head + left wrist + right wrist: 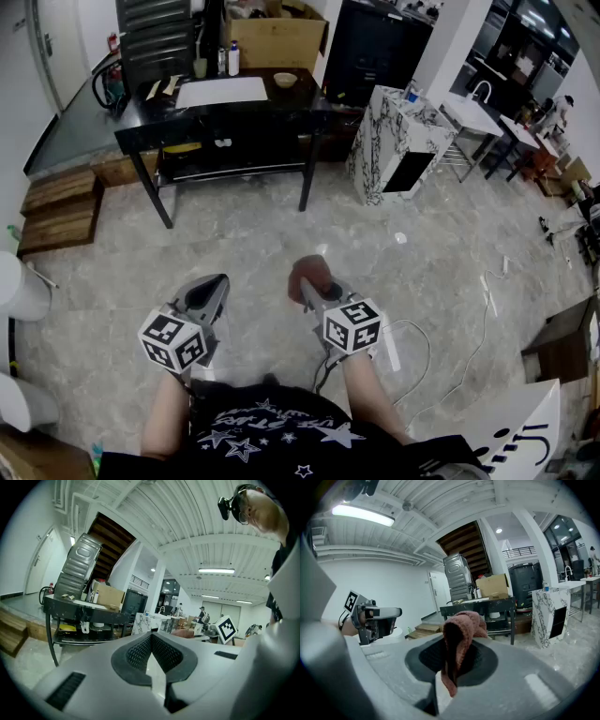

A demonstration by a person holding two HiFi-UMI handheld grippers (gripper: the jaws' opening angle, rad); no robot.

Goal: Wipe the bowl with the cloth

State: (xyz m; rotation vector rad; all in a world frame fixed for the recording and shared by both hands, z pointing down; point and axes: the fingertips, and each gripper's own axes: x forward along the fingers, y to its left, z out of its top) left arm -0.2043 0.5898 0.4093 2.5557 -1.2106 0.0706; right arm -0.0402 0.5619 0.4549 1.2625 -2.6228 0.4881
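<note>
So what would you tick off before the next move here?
1. Cloth in hand: the reddish-brown terry cloth is pinched in the right gripper. Ok.
2. Left gripper free: its fingers are shut with nothing between them. Ok.
3. Bowl found: a small pale bowl sits on the black table. Ok.
4. Bowl in reach: the table stands well across the floor from both grippers. Not ok.
5. Bowl empty and ready to wipe: it is too small in the head view to judge. Cannot tell.
</note>
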